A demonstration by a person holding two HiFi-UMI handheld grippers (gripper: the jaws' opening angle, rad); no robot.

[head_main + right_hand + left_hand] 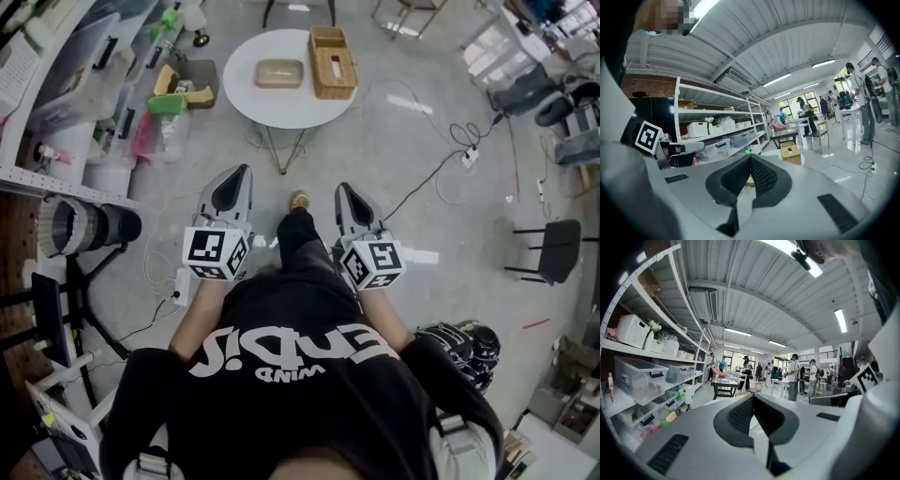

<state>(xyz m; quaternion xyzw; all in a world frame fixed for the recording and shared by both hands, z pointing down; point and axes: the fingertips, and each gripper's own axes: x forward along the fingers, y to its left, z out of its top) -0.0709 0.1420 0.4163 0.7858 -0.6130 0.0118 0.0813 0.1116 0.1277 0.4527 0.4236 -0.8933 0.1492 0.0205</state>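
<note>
I stand on a grey floor with both grippers held at waist height, side by side, aimed ahead at a round white table (246, 92). On the table are a wicker box (333, 62) and a tan oval dish (279, 73). My left gripper (242, 172) is shut with nothing between its jaws, and its dark ribbed pads (740, 414) meet at the tip. My right gripper (342, 188) is shut and empty too. Its pads (761, 176) meet in front of the wicker box (791, 153). Both grippers are well short of the table and touch nothing.
White shelving with plastic bins (84, 75) lines the left side, with a black tripod-mounted device (89, 225) below it. A power strip and cables (469, 155) lie on the floor at right, near a black chair (553, 248). People stand by distant tables (793, 376).
</note>
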